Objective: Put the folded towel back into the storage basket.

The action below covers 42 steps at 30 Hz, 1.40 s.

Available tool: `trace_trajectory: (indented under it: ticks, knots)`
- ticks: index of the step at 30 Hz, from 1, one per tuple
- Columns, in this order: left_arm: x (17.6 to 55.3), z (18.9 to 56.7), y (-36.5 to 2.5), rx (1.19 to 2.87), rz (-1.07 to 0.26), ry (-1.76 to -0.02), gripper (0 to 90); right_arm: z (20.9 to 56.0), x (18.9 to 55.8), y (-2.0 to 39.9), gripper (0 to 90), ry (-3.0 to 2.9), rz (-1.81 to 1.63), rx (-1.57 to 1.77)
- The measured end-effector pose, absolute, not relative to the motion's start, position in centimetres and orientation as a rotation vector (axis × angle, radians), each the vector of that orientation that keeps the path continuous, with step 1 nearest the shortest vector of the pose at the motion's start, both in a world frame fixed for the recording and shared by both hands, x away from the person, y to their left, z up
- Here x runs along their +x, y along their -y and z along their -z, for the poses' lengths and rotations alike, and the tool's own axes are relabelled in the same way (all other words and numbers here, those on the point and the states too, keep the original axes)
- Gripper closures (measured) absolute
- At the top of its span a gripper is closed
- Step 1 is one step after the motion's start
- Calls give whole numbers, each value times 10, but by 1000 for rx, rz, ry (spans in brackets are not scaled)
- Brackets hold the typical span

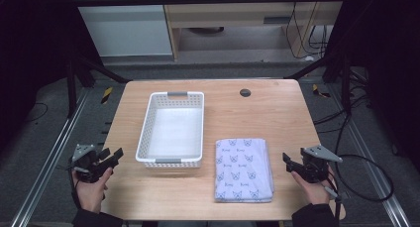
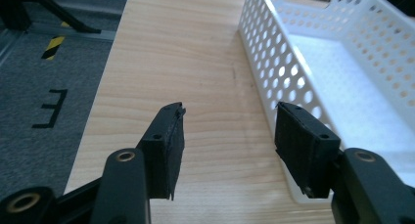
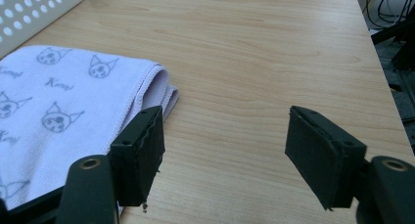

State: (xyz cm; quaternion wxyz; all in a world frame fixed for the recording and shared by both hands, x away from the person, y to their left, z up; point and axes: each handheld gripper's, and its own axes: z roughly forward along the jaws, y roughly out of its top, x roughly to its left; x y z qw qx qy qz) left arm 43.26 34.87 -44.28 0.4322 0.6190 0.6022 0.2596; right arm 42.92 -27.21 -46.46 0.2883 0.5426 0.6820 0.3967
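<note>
A folded pale lilac towel (image 1: 243, 170) printed with cat faces lies on the wooden table (image 1: 267, 115), front right of centre. A white perforated basket (image 1: 173, 129) stands empty to its left. My left gripper (image 1: 113, 157) hovers at the table's left edge, just left of the basket's near corner, jaws open with nothing between them. My right gripper (image 1: 288, 160) is at the right edge, just right of the towel, also open and empty. In the right gripper view the towel (image 3: 58, 97) lies beside the left jaw. The left gripper view has the basket wall (image 2: 279, 72) at the right.
A small round grommet (image 1: 245, 92) sits in the table near its far edge. Black frame legs and cables stand on the grey floor around the table. A wooden cabinet is behind.
</note>
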Motion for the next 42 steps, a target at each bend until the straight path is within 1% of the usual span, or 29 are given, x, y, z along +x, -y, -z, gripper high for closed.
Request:
trace_trajectory:
  ticks: [2, 9, 15, 22, 30, 35, 37, 38, 42]
  knots:
    - [430, 438, -347, 1534, -668, -1484, 443, 464, 429, 274, 296, -1818, -1065, 1443]
    - [424, 428, -341, 1537, -678, -1415, 425, 459, 429, 270, 306, -1846, -1076, 1409]
    - [420, 418, -332, 1538, -687, -1374, 407, 447, 426, 271, 314, -1821, -1131, 1388]
    - [423, 411, -318, 1555, -653, -1341, 388, 437, 427, 274, 307, -1810, -1136, 1385]
    - [434, 386, -284, 1554, -630, -1272, 370, 423, 429, 278, 294, -1806, -1161, 1380]
    - [439, 367, -250, 1568, -630, -1196, 364, 410, 432, 276, 277, -1791, -1221, 1379]
    - [439, 364, -245, 1571, -632, -1183, 364, 406, 434, 274, 274, -1785, -1216, 1369]
    - [438, 357, -233, 1576, -638, -1147, 367, 403, 435, 272, 273, -1780, -1218, 1368]
    - [434, 347, -213, 1581, -636, -1098, 376, 395, 441, 263, 272, -1778, -1241, 1346]
